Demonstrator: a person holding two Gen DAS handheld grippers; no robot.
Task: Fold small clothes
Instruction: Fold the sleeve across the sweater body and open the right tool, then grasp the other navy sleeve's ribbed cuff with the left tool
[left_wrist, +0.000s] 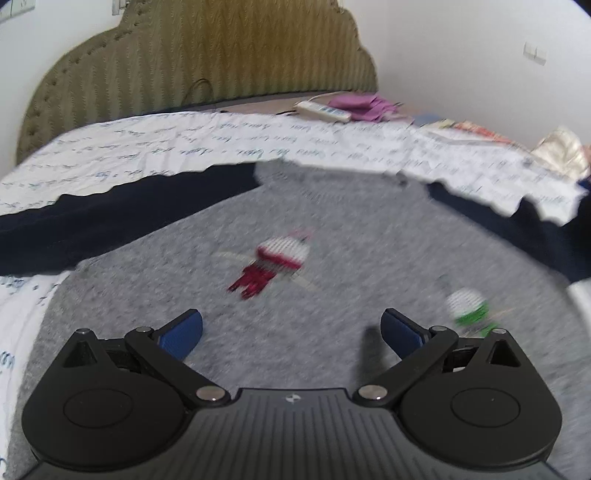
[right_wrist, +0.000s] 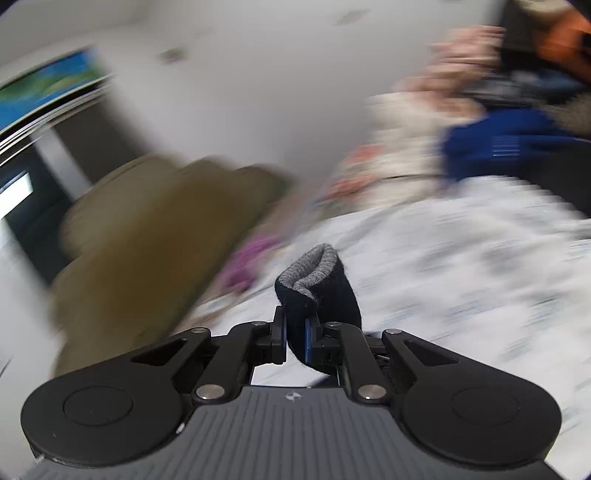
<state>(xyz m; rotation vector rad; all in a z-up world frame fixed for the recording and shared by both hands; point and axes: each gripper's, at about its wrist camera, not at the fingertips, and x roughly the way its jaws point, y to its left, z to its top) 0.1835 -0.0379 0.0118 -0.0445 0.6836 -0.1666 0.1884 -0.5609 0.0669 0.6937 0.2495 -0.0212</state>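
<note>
now folding the sleeve.
our right tongs clamp the navy cuff; left tongs hover apart over the sweater for flattening.

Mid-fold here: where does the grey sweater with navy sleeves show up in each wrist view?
Left wrist: the sweater lies spread across mid-frame, beyond the open left gripper.
Right wrist: only its navy cuff shows, centre, pinched in the right gripper.
Shared landmark: the olive headboard.
</note>
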